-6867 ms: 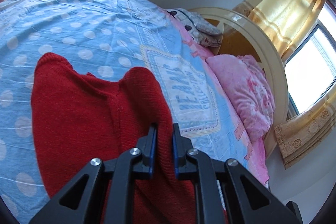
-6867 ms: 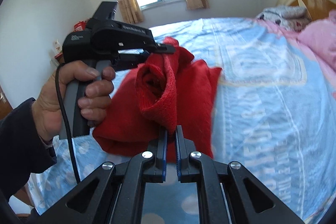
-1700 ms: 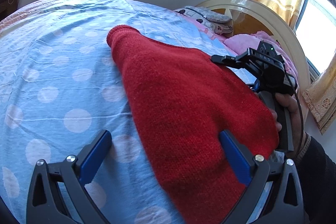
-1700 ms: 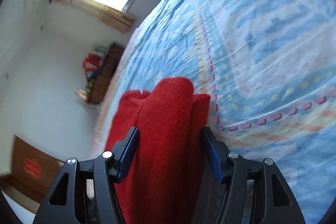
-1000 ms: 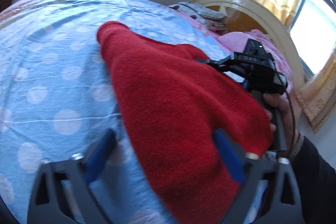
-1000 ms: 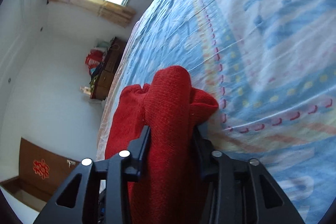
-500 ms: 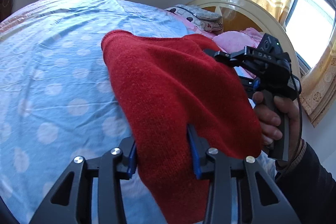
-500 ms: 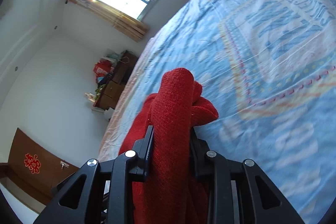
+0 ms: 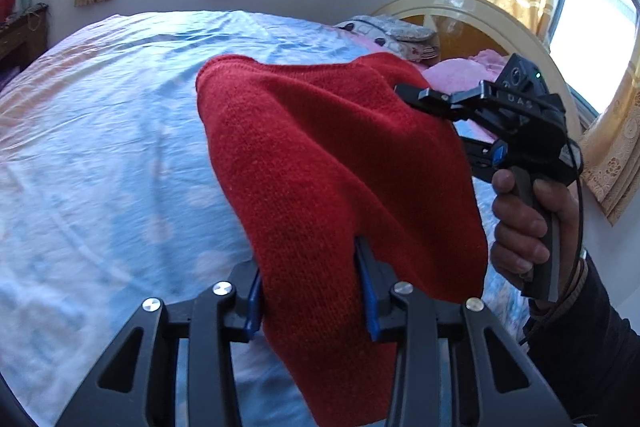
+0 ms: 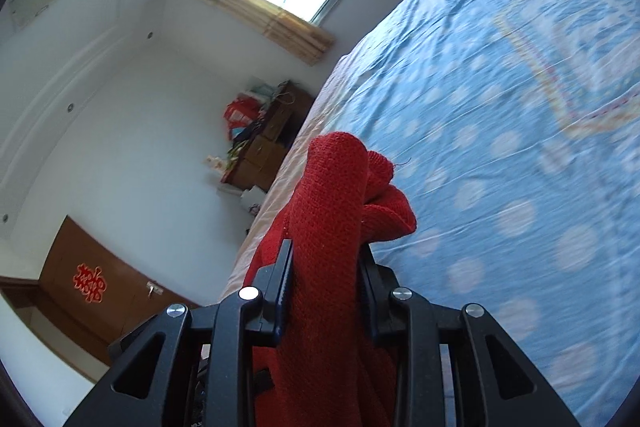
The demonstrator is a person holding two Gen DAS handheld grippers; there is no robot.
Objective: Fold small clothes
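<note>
Red knitted woollen garment [image 9: 332, 163]: lifted above bed, folded bulk stretched between both tongs.
Left tongs [image 9: 312, 291]: pinching garment's near edge.
Right tongs [image 10: 324, 279]: pinching thick fold of same garment [image 10: 332, 211]; body [image 9: 516, 119] lettered "UAS", seen from left wrist.
Bed, blue sheet with pale polka dots [image 9: 100, 131]: below garment; printed lettering blurred, unreadable.
Brown door, red Chinese emblem [image 10: 89, 283].
</note>
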